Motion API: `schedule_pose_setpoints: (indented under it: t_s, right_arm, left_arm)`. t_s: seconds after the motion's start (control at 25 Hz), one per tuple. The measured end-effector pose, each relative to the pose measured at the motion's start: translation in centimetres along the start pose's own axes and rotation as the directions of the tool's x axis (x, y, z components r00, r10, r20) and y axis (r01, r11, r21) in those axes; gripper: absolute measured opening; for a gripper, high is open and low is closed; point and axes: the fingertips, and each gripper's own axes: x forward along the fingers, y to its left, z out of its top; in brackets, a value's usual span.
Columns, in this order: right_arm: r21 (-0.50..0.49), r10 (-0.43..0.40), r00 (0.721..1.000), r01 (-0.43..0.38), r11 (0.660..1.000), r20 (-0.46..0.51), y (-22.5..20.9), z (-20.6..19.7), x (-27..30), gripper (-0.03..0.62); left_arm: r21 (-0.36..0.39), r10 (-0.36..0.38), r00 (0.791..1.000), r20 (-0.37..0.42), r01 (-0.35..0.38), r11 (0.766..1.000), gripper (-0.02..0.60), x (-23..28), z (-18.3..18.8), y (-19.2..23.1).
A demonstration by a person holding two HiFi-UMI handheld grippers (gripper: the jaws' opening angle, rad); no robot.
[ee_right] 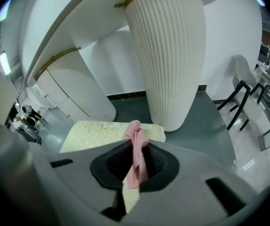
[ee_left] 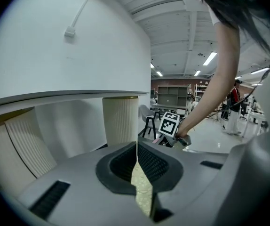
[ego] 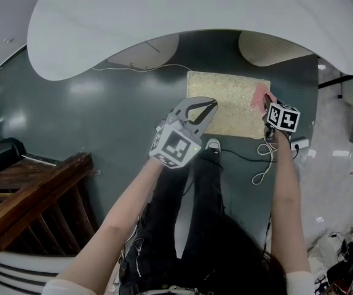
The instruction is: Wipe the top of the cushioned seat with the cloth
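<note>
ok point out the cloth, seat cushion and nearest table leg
cloth (ee_right: 137,147): right gripper view, middle fold
seat cushion (ego: 226,103): head view, top centre
nearest table leg (ee_right: 168,55): right gripper view, front

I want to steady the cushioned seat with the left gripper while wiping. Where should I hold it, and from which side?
Probably the near left corner of the cushioned seat, approached from its left. It lies flat and broad, so only an edge could fit between fingers. The shut left gripper hangs there, away from the cloth at the right.
</note>
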Motion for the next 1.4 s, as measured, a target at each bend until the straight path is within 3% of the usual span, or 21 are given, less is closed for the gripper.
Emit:
schedule_pose_setpoints:
  t_s: [0.16,0.28,0.44,0.64,0.92,1.12,1.4]
  right_arm:
    - [0.007,-0.038,0.999,0.038,0.999,-0.006,-1.9,0.0,-0.9,0.009]
    - [0.003,0.007,1.0,-0.007,1.0,0.024,-0.6,0.7,-1.5,0.009]
    - [-0.061,0.139,0.987,-0.134,0.989,0.082,4.9,1.6,-2.7,0.009]
    - [-0.094,0.293,0.953,-0.286,0.954,0.073,14.0,0.8,-2.3,0.009]
    - [-0.083,0.41,0.912,-0.406,0.91,0.028,23.9,-1.8,0.1,0.009]
    - [-0.101,0.42,0.907,-0.422,0.901,-0.037,27.0,-3.7,2.5,0.009]
    - [-0.09,0.345,0.935,-0.352,0.932,-0.083,24.6,-5.2,3.7,0.009]
  left_arm:
    - [0.011,-0.015,1.0,-0.01,0.015,1.0,0.008,0.1,-0.1,-0.4]
    - [0.002,-0.013,1.0,-0.01,0.013,1.0,0.008,-0.1,0.0,-0.3]
    - [0.006,0.001,1.0,-0.019,-0.001,1.0,0.008,-1.0,-0.2,0.1]
    - [-0.014,0.046,0.998,-0.037,-0.046,0.999,0.008,-3.4,-1.3,1.4]
    - [-0.031,0.09,0.994,-0.061,-0.092,0.995,0.008,-6.8,-3.1,2.3]
    - [-0.052,0.108,0.992,-0.072,-0.112,0.992,0.008,-8.2,-4.2,2.5]
    - [-0.065,0.1,0.993,-0.069,-0.105,0.992,0.008,-8.8,-4.3,2.2]
